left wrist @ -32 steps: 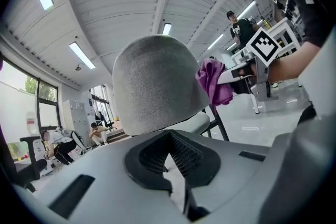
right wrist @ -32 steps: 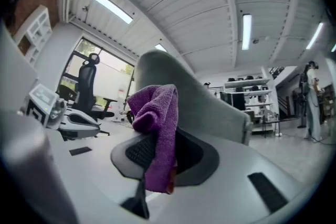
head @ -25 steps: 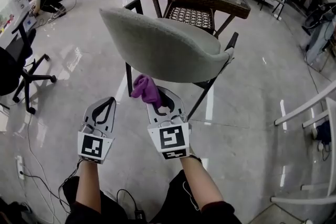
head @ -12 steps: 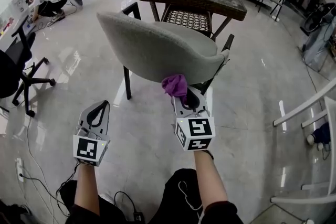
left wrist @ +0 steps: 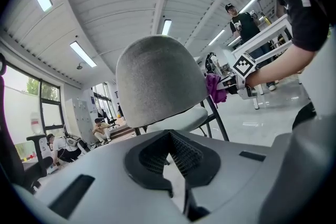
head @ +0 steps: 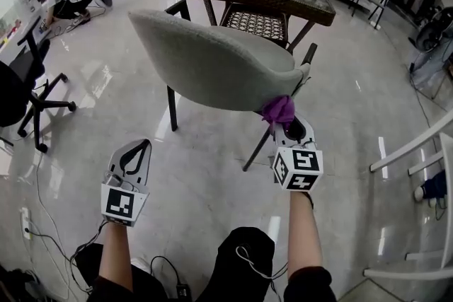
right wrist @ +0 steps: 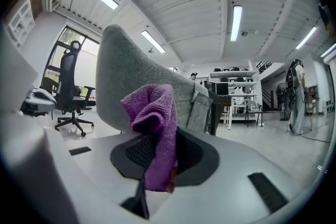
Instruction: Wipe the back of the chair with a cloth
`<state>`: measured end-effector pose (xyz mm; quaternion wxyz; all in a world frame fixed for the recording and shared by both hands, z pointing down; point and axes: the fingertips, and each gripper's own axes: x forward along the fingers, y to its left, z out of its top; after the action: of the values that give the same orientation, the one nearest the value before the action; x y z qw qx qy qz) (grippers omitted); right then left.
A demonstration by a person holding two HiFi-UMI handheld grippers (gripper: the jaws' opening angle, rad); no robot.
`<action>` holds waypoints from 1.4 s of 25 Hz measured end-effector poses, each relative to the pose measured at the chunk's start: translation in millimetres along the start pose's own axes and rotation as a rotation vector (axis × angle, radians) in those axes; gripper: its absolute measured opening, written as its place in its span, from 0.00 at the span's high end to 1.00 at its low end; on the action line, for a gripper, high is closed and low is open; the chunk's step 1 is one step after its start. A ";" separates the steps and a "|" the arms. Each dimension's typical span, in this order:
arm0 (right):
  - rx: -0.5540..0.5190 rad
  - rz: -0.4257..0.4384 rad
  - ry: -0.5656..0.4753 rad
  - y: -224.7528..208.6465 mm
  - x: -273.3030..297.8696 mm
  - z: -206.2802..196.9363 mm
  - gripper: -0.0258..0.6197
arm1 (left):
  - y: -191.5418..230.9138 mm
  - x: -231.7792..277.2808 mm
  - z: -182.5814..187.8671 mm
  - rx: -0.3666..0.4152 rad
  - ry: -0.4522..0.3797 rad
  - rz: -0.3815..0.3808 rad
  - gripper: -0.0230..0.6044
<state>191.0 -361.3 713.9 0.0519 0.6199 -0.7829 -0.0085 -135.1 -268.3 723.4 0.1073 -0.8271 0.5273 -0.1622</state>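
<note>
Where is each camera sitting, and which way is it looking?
Head view: on the person's head, looking down at the chair, forearms, left gripper, right gripper.
Left gripper view: on that gripper, looking up at the chair; its shut jaws show.
Right gripper view: on that gripper, facing the chair; jaws pinching the purple cloth.
All share the chair and purple cloth.

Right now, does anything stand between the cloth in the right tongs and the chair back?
Nothing visible does. The right tongs are shut on the cloth, which appears pressed against the lower right edge of the chair back, with no gap or object seen between them.
</note>
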 end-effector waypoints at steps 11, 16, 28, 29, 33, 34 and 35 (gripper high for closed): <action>0.030 -0.194 0.040 -53.1 -8.4 -5.2 0.82 | 12.8 -2.8 -15.8 -0.035 -0.011 -0.001 0.95; 0.032 -0.189 -0.009 -27.3 -32.7 21.7 0.82 | 29.4 3.1 -7.3 -0.073 -0.072 -0.017 0.95; 0.059 -0.141 0.008 53.8 -69.0 149.0 0.82 | 100.1 -38.3 89.2 -0.152 0.004 -0.033 0.95; 0.069 -0.132 0.013 57.6 -72.9 160.7 0.82 | 102.8 -43.2 101.6 -0.145 0.006 -0.040 0.95; 0.093 -0.098 0.027 67.8 -90.8 214.5 0.82 | 115.6 -66.9 166.9 -0.090 -0.010 -0.050 0.95; 0.098 -0.093 0.034 68.4 -95.6 228.0 0.82 | 118.1 -72.5 183.4 -0.092 -0.012 -0.048 0.95; 0.103 -0.088 0.042 68.8 -100.3 241.2 0.82 | 120.2 -77.4 198.5 -0.095 -0.011 -0.046 0.95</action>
<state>124.8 -260.3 472.3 0.0359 0.6558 -0.7529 0.0425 -190.3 -247.4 486.0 0.0672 -0.8441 0.5146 -0.1348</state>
